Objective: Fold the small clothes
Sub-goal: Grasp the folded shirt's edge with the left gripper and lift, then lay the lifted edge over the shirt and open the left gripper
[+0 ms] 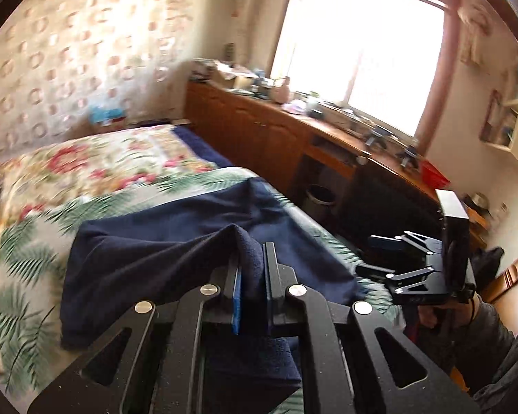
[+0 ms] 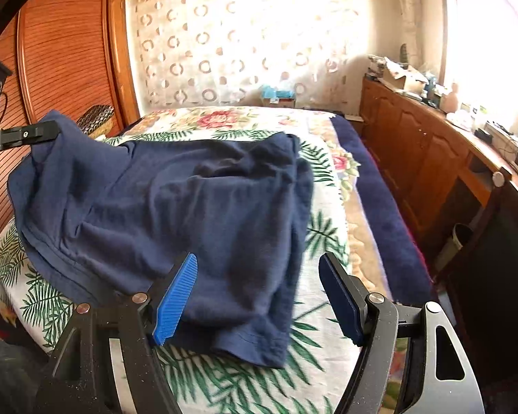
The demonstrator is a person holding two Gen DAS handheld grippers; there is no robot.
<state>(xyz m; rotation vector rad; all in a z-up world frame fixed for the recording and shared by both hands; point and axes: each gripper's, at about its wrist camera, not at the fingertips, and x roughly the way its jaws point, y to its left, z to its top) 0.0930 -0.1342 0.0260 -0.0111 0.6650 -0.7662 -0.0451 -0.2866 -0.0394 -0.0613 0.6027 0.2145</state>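
The navy garment (image 2: 190,207) lies on the bed (image 2: 224,379), over the palm-leaf print of the bedspread. Its long axis runs from the near foot edge of the bed toward the flowered half beyond. One hemmed corner rests flat at the near edge; the opposite corner, on the wardrobe (image 2: 62,51) side, is lifted clear of the bed and slopes down to the rest.

The left gripper (image 1: 252,269) has its jaws clamped on that raised corner, a fold of cloth standing between the blue pads (image 1: 237,296). It points down at a slant.

The right gripper (image 2: 259,296) hovers over the near hem, jaws wide apart and holding nothing. A grey sleeve (image 1: 493,341) shows behind it.
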